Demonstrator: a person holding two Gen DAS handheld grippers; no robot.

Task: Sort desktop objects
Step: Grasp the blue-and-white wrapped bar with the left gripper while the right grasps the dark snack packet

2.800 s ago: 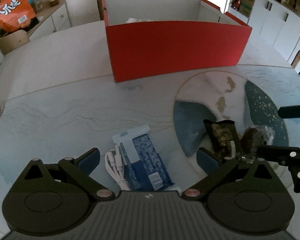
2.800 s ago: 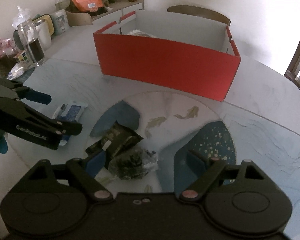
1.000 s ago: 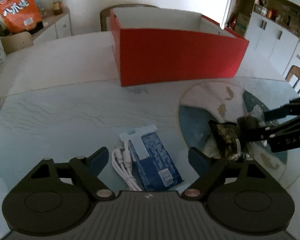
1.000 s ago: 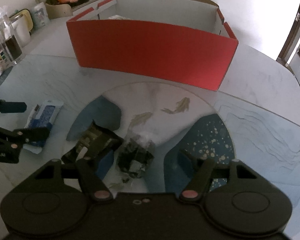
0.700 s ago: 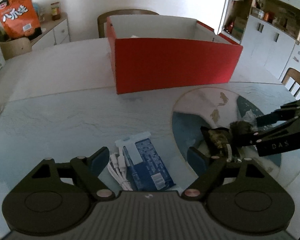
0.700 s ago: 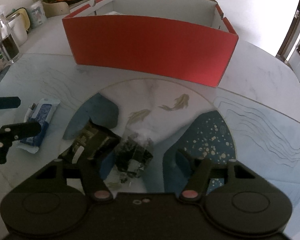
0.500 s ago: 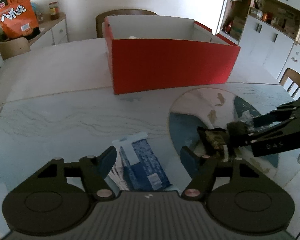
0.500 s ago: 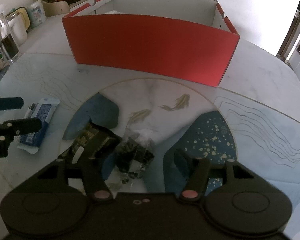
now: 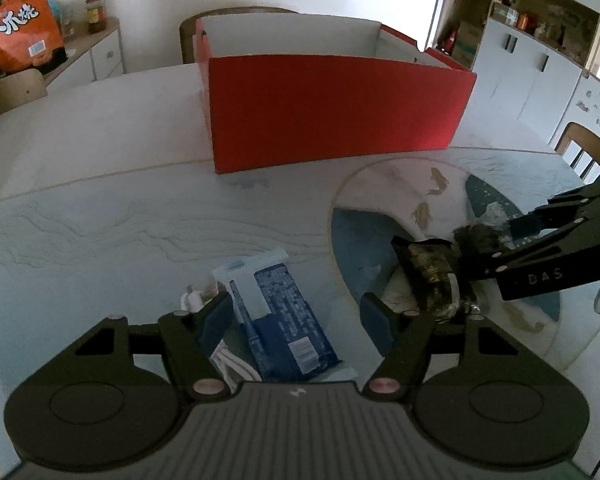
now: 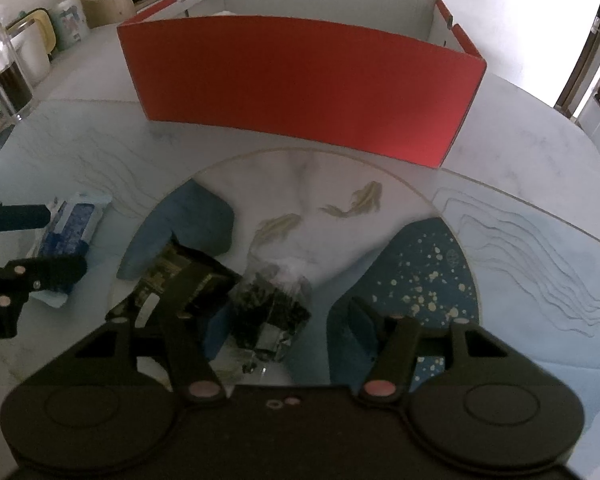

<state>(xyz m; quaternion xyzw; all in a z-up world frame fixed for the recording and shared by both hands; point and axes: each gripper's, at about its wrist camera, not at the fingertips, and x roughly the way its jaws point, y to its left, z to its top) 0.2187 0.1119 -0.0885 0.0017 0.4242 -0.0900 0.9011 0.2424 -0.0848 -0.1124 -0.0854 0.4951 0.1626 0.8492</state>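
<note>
The left gripper (image 9: 296,316) is straddling the blue packet (image 9: 278,316) on the table (image 9: 100,216), jaws apart, not pressing. The right gripper (image 10: 288,320) is likewise standing unclenched around the clear bag of dark bits (image 10: 270,312), near the red box (image 10: 300,80).

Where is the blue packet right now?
In the left wrist view the blue packet lies on the table between the left gripper fingers, beside a white cable, nearer than the red box.

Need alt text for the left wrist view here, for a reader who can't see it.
The left gripper straddles a blue packet and a white cable on the table, pads not pressing them. At right, the right gripper reaches two dark snack packets; a red box stands behind.
</note>
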